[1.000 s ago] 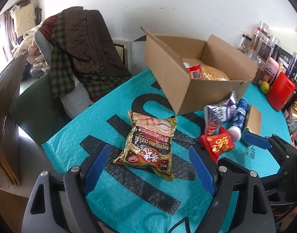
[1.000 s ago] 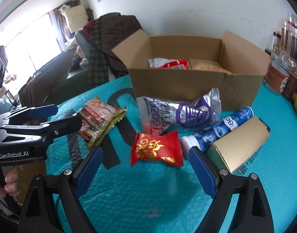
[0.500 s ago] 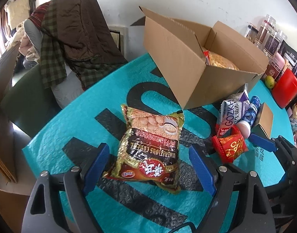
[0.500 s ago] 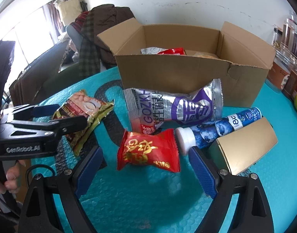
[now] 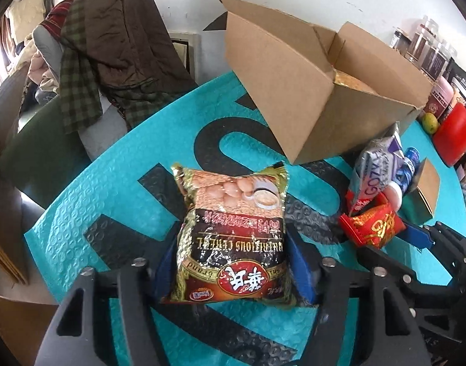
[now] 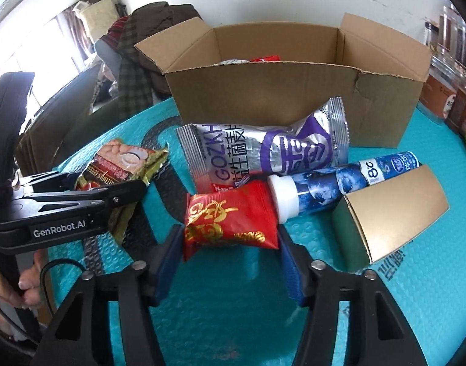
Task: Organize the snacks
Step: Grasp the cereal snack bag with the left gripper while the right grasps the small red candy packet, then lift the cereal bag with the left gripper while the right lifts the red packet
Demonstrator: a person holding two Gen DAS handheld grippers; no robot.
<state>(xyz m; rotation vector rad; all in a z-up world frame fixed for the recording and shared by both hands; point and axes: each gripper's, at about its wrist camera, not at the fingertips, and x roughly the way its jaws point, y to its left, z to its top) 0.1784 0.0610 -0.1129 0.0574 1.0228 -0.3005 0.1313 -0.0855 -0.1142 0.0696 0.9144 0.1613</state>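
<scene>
My left tool [image 5: 233, 262] has dropped over the gold-and-brown cereal bag [image 5: 233, 238] w/ jaws wide; now they're closing, blue pads at both bag edges, bag flat on the teal bubble-mat bench [image 5: 104, 201]. Right tool [image 6: 229, 250], just as wide before, is closing on the small red foil packet [image 6: 229, 219], pads touching its ends. Both picks nearly set, I judge. Open brown cardboard box [image 6: 293, 91] sits beyond the tools, so lift and drop come next.

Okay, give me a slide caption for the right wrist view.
Right gripper closing on a red snack packet on the teal mat, in front of an open cardboard box.
</scene>
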